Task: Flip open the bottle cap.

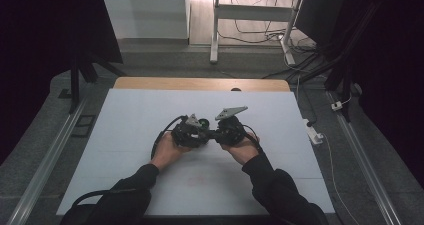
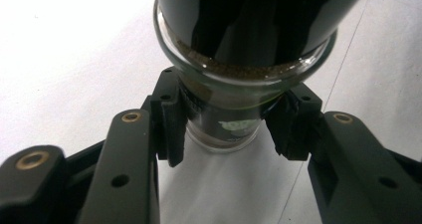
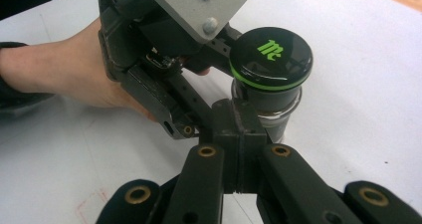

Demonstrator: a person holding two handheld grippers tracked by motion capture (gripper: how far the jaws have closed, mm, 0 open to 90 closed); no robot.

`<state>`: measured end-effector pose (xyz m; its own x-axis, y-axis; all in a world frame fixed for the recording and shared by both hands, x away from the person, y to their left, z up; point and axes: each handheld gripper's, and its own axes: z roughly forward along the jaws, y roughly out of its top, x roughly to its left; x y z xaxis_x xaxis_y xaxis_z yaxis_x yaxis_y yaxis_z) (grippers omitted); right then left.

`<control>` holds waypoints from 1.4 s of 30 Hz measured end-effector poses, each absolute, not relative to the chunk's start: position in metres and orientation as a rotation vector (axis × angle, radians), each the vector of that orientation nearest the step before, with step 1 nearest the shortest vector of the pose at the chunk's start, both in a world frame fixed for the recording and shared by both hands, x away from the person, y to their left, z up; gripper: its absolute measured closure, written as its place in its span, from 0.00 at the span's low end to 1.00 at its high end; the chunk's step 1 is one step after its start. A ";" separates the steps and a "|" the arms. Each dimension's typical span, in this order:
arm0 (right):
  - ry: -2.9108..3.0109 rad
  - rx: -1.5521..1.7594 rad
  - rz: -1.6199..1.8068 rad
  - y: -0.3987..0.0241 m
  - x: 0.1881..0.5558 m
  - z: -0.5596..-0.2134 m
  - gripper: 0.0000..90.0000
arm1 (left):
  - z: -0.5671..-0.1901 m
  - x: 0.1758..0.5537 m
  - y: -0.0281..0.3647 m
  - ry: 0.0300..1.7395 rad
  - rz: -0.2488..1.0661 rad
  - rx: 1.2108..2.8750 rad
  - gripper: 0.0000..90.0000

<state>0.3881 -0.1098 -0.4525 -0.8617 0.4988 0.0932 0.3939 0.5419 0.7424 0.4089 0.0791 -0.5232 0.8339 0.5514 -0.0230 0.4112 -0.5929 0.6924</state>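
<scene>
near the middle of the white worktop (image 1: pixel 125 135) a small glass jar (image 2: pixel 239 84) is standing upright, its black lid (image 3: pixel 271 57) carrying a green logo and a green ring round its edge. brown powder is showing through the glass just under the lid. the left tongs (image 2: pixel 226 127) are gripping the jar low on its body, one black pad (image 2: pixel 171 119) pressing on each side of the glass, the jaws standing only as wide as the jar. in the high view the left tongs (image 1: pixel 192 130) are sitting just left of the right tongs (image 1: pixel 227 130), the two nearly touching, each held in a hand (image 1: pixel 167 152) coming in from the bottom edge in a dark sleeve. the right tongs (image 3: pixel 239 144) are standing fully closed, their two pads meeting face to face with nothing between them, their tips resting just beside the jar's lower part, close against the left tongs' jaw; whether they are touching the glass is hard to tell. a grey three-cornered plate (image 1: pixel 231 112) is sitting on top of the right tongs.
</scene>
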 end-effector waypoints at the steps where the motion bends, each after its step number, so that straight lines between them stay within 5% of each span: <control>1: 2.647 0.776 1.224 -0.109 0.388 -0.453 0.99 | -0.523 0.409 0.079 0.698 0.251 2.286 0.60; 42: 2.511 0.822 1.291 -0.105 0.403 -0.436 1.00 | -0.525 0.408 0.079 0.696 0.262 2.272 0.60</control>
<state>0.4029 -0.1053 -0.4361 -0.8252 0.5601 0.0729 0.3851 0.4635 0.7980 0.4076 0.0795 -0.5252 0.8325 0.5537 -0.0182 0.4038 -0.5841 0.7041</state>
